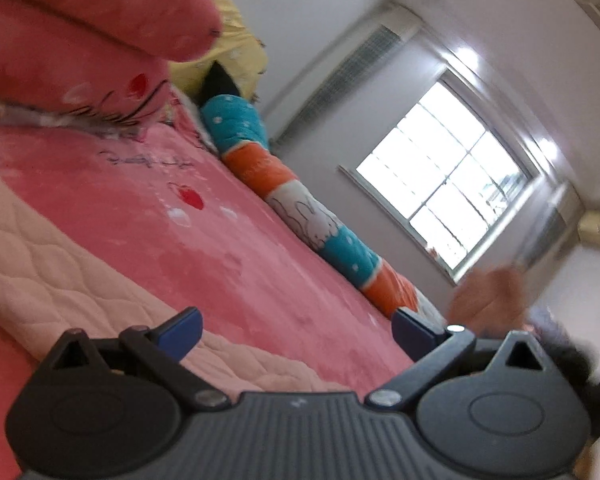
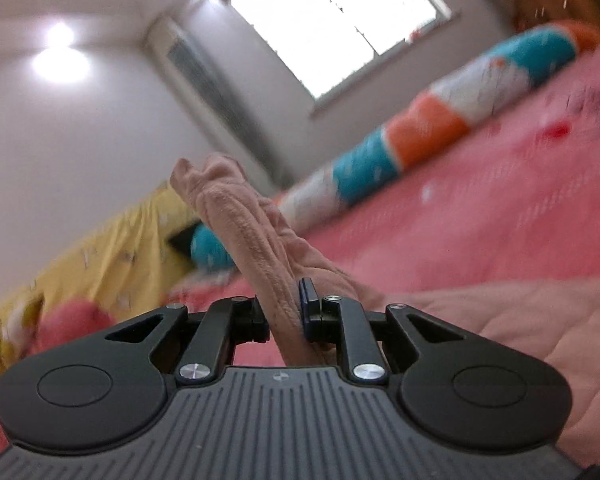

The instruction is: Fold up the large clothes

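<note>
a: on the pink bed sheet [image 1: 220, 248] lies a soft peach quilted cloth [image 1: 52, 280]. it is flat there, near the left gripper [image 1: 296, 330].

b: is that claw holding it?

a: no. its two blue pads [image 1: 186, 330] stand wide apart, with nothing between them. the cloth is just under the left pad.

b: and the other claw?

a: the right gripper [image 2: 286, 314] is squeezed tight on a bunched fold of the same peach cloth. the fold sticks up between the pads, and the rest spreads out flat on the bed to the right.

b: what is behind?

a: a long pillow [image 1: 300, 200] with blue, orange and white stripes lies along the far edge of the bed. past it is a bright window [image 1: 444, 184]. a yellow blanket [image 2: 100, 256] sits by the wall, a bit blurry.
</note>
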The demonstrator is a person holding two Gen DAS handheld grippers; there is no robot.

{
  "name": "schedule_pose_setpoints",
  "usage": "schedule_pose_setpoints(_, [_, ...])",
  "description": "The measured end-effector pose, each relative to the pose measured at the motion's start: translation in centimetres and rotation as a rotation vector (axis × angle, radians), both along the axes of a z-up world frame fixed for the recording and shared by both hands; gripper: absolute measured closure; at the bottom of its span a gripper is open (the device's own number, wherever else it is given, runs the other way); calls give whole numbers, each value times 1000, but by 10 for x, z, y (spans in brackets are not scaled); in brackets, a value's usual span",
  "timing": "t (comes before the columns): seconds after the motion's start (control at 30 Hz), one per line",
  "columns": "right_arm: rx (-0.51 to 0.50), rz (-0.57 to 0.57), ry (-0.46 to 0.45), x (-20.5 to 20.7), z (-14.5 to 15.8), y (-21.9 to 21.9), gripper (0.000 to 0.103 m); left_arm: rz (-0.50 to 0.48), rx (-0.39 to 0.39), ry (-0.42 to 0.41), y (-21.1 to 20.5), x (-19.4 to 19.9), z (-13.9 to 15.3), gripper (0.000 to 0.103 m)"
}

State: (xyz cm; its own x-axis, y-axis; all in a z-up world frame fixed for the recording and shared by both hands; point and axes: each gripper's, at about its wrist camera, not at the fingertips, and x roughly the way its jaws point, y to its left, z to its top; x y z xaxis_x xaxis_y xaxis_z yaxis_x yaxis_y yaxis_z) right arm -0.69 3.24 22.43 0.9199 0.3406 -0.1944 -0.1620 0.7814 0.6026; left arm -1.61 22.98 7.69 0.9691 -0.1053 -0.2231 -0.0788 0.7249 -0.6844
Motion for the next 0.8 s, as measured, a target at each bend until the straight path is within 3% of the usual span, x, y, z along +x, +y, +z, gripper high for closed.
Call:
schedule_pose_setpoints(0.17, [-167,32,108,22,-67,45,85,6,-56,2,13,2,-1,3])
schedule_pose_setpoints(0.37, [-366,68,169,22,-113,80,79,4,-88,15,20,5,-4,3])
schedule_pose_setpoints(0.43, [-403,85,188,22,-121,83,71,2,-89,19,20,6,-5,3])
schedule_pose_setpoints(0.47, [-415,96,191,19,-122,87,63,2,-87,18,20,5,-5,3])
schedule_pose_setpoints(0.5, [-419,111,189,18,-121,87,49,1,-83,20,20,5,-5,3])
schedule_pose_setpoints(0.53, [-422,124,185,21,-115,87,42,-1,-81,24,20,7,-5,3])
schedule_pose_setpoints(0.8, [-420,216,205,14,-109,87,38,-22,-84,61,16,12,-11,3])
